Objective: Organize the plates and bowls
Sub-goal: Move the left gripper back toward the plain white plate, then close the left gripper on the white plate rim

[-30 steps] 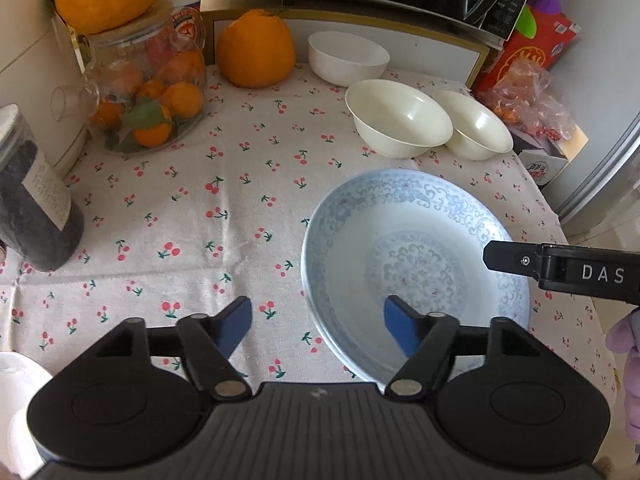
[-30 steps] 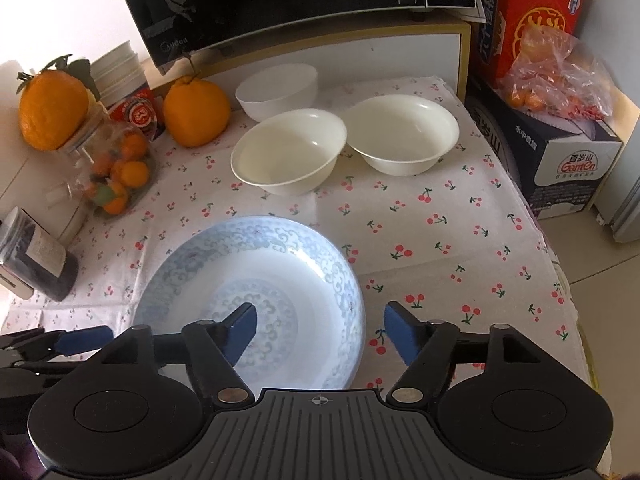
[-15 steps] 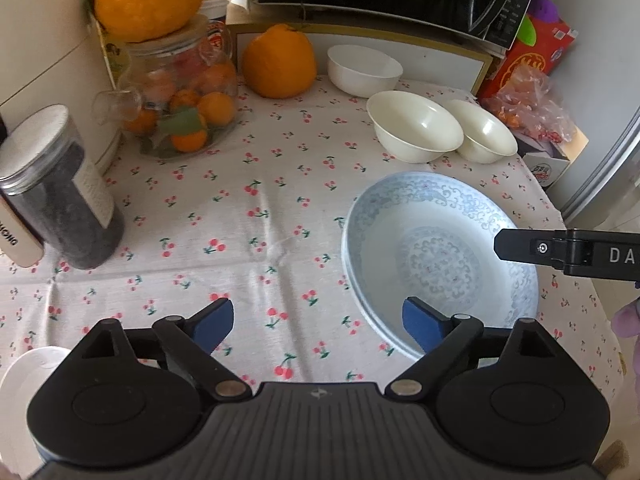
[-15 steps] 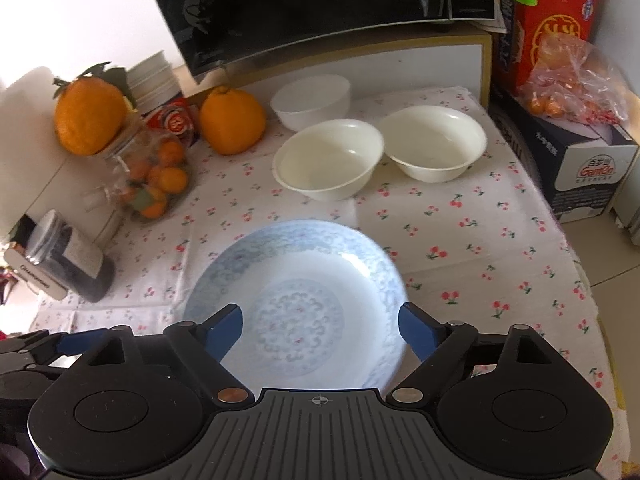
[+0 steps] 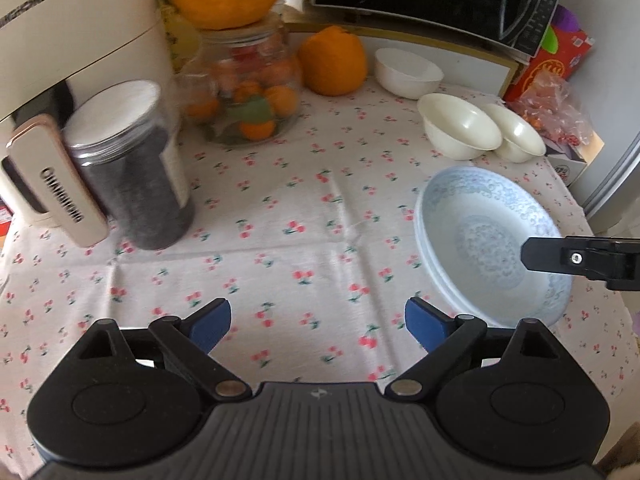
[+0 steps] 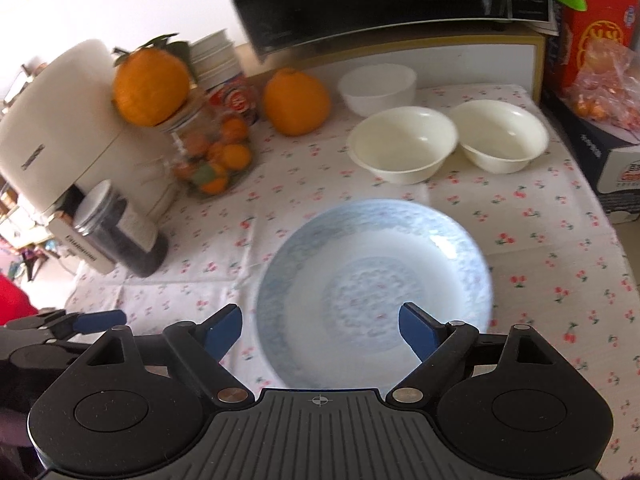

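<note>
1. Cloth fills the left wrist view: the cherry-print tablecloth (image 5: 304, 216) lies bare between and just ahead of the spread blue fingertips (image 5: 212, 320) of the left gripper (image 5: 318, 320), which holds nothing. That gives open room straight ahead as far as the fruit jar (image 5: 244, 92).
2. Ahead and to the right of the right fingertip sits the blue-patterned plate (image 5: 476, 216), stacked on another of its kind; its near rim lies just beside that fingertip but apart from it. A black finger of the right gripper (image 5: 560, 258) hangs over the plate's right side.
3. Farther ahead and right stand three white bowls (image 5: 460, 124), two side by side and near the plate's far rim, the third behind them by a large orange (image 5: 334, 60).
4. Ahead and left, a dark lidded jar (image 5: 132, 168) and a cream appliance (image 5: 72, 40) close off that side.
5. In the right wrist view, the right gripper (image 6: 320, 326) also has its fingers spread wide with nothing gripped. The plate (image 6: 440, 240) lies directly ahead, its near part between the fingertips (image 6: 416, 326) in the picture; whether they are above it or touching it I cannot tell.
6. Right of the right fingertip the cloth runs clear to the table edge (image 6: 628, 276), with floor beyond. Left of the left fingertip, the left gripper (image 6: 96, 318) sits over bare cloth, well apart from the plate.
7. The bowls (image 6: 404, 144) stand ahead of the plate's far rim, with a narrow strip of cloth between.
</note>
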A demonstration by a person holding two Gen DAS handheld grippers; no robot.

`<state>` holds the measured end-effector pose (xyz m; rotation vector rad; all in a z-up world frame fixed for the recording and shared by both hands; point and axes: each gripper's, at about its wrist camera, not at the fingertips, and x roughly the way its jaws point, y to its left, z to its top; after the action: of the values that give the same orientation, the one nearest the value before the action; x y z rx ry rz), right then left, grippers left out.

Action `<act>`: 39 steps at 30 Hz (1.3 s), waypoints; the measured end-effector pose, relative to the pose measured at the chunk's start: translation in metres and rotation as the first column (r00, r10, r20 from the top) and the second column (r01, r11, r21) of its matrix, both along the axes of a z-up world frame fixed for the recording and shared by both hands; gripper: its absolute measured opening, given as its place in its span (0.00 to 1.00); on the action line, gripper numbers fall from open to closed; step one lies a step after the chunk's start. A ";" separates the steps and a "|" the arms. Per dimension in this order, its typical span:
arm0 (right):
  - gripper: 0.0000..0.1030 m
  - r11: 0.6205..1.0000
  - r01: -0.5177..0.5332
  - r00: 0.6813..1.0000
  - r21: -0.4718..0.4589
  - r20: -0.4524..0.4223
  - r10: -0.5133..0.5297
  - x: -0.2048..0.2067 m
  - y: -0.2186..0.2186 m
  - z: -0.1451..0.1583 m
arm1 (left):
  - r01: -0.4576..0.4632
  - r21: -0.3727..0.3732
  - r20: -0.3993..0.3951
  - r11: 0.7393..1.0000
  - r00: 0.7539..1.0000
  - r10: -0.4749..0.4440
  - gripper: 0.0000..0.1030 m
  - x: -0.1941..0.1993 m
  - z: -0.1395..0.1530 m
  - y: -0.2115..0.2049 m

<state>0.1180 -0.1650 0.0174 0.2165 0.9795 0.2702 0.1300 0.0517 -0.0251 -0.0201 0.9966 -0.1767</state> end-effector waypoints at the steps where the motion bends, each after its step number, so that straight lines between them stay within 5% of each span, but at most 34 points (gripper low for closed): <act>1: 0.85 1.000 -0.010 1.000 0.003 -0.001 0.010 -0.001 0.004 0.000 | -0.004 0.003 -0.002 1.000 1.000 0.004 0.90 -0.001 0.000 0.004; 16: 0.85 0.990 -0.137 0.989 0.038 -0.053 0.139 -0.020 0.068 -0.007 | -0.042 0.041 -0.035 0.998 0.998 0.043 0.91 -0.015 -0.002 0.066; 32: 0.85 0.967 -0.223 0.963 0.120 -0.127 0.238 -0.044 0.125 -0.025 | -0.093 -0.008 -0.150 0.996 0.985 0.091 0.89 -0.031 -0.013 0.128; 39: 0.85 0.953 -0.267 0.949 0.146 -0.133 0.286 -0.055 0.151 -0.033 | -0.072 -0.091 -0.149 0.993 0.987 0.058 0.85 -0.040 -0.011 0.146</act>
<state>0.0634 -0.0145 -0.0155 0.2173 1.1470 0.5820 0.0903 0.1973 -0.0364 -0.1553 1.1318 -0.1649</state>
